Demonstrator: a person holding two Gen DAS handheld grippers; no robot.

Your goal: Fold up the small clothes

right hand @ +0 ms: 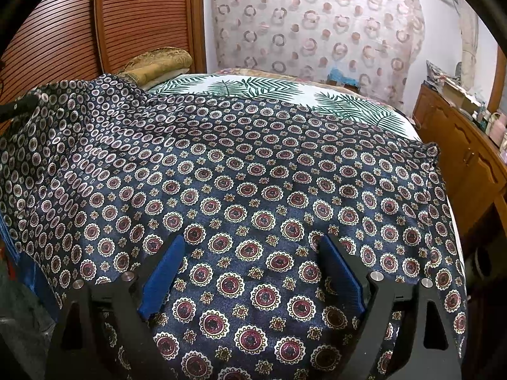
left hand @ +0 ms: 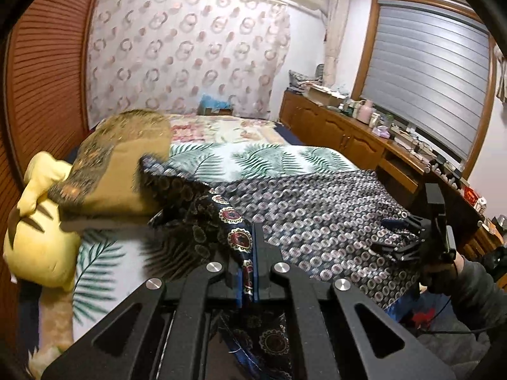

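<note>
A dark blue cloth (left hand: 317, 209) printed with red and white medallions lies spread over the bed. My left gripper (left hand: 252, 243) is shut on one edge of it, and that corner is lifted, draping in folds toward the pillow. In the right wrist view the same cloth (right hand: 253, 174) lies mostly flat, rising at the far left to a dark gripper tip (right hand: 19, 106). My right gripper (right hand: 253, 259) stands open just over the cloth's near edge, blue pads (right hand: 164, 278) wide apart with flat fabric between them. The left wrist view shows the right gripper (left hand: 389, 236) at the cloth's right side, held by a grey-sleeved hand (left hand: 443, 272).
The bed has a white sheet with green leaves (left hand: 253, 158). A golden pillow (left hand: 120, 164) and a yellow plush toy (left hand: 41, 237) lie at its left, by a louvred wooden door (left hand: 41, 79). A cluttered wooden cabinet (left hand: 364, 136) runs along the right under a window blind (left hand: 427, 72).
</note>
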